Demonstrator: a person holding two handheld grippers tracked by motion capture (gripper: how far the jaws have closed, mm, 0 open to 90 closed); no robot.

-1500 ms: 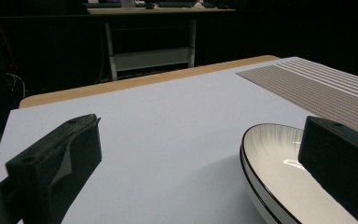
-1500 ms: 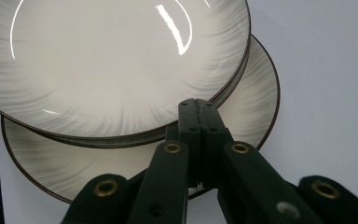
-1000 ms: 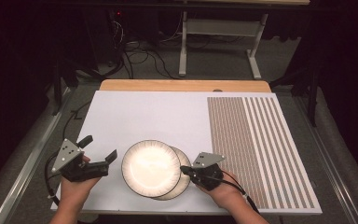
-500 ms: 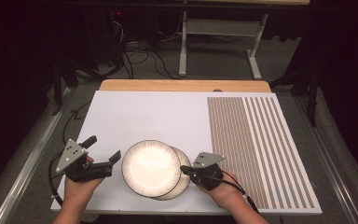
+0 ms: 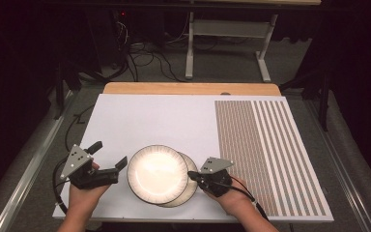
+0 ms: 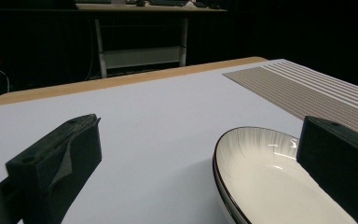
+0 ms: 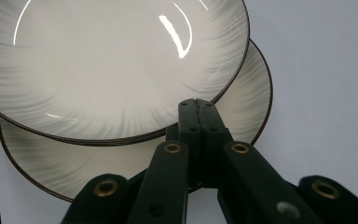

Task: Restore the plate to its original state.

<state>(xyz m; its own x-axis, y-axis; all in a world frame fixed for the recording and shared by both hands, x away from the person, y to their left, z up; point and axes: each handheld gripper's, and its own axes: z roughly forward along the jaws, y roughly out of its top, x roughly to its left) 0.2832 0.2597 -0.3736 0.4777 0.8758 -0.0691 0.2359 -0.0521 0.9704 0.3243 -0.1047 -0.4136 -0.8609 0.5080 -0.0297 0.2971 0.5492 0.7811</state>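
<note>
Top plate: I see the top plate [image 5: 157, 173] near the front edge of the worktop [image 5: 140, 121], left of centre, lying on the bottom plate and shifted left and slightly far of it.
Bottom plate: I see the bottom plate [image 5: 189, 189] flat on the worktop, its right and near rim sticking out from under the top one; both are cream with a thin dark rim line.
Right gripper: my right gripper [image 5: 192, 175] sits at the right edge of the stack, jaws pressed together. In the right gripper view the tips [image 7: 196, 108] lie over the bottom plate [image 7: 98, 172], right at the rim of the top plate [image 7: 98, 60]. I cannot tell if a rim is pinched between them.
Left gripper: my left gripper [image 5: 108, 155] sits just left of the stack, jaws wide apart and holding nothing. The near jaw's tip is just beside the top plate's left rim.
Left gripper view: the right-hand jaw overlaps the top plate [image 6: 265, 177].
Striped mat: the striped mat [image 5: 270, 145] covers the worktop's right part, well apart from the plates.
</note>
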